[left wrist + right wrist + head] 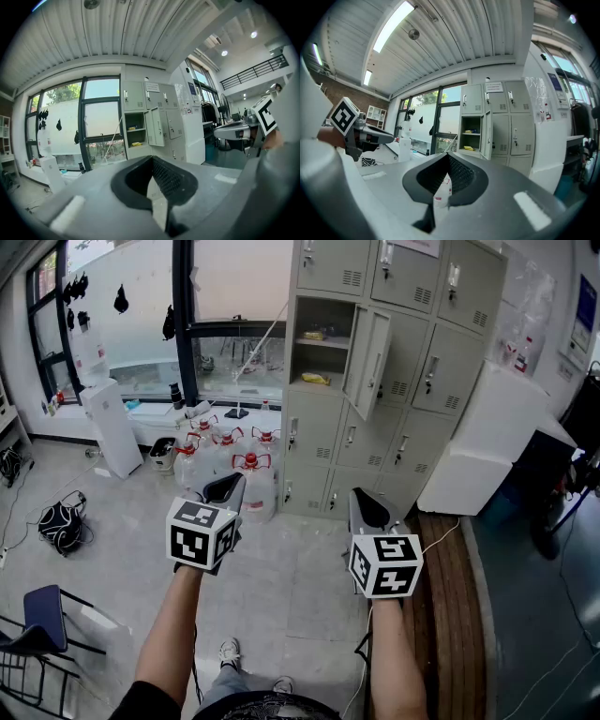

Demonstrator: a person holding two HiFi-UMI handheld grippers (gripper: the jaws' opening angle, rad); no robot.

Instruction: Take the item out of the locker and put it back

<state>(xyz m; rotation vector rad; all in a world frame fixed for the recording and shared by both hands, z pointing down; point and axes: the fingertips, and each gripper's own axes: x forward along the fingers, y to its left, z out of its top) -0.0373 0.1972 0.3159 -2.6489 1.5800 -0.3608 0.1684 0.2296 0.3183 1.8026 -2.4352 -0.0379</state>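
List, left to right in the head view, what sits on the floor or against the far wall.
black bag → white upright unit → red-capped water jugs → open locker → white cabinet

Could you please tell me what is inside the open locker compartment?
In the open locker, a yellow item lies on the shelf and a second yellow item on the bottom. Both are too small to identify, and the shadowed back cannot be made out.

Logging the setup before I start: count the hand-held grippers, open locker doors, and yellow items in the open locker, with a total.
Hand-held grippers: 2, the left hand-held gripper and the right hand-held gripper
Open locker doors: 1
Yellow items in the open locker: 2, upper item, lower item
Total: 5
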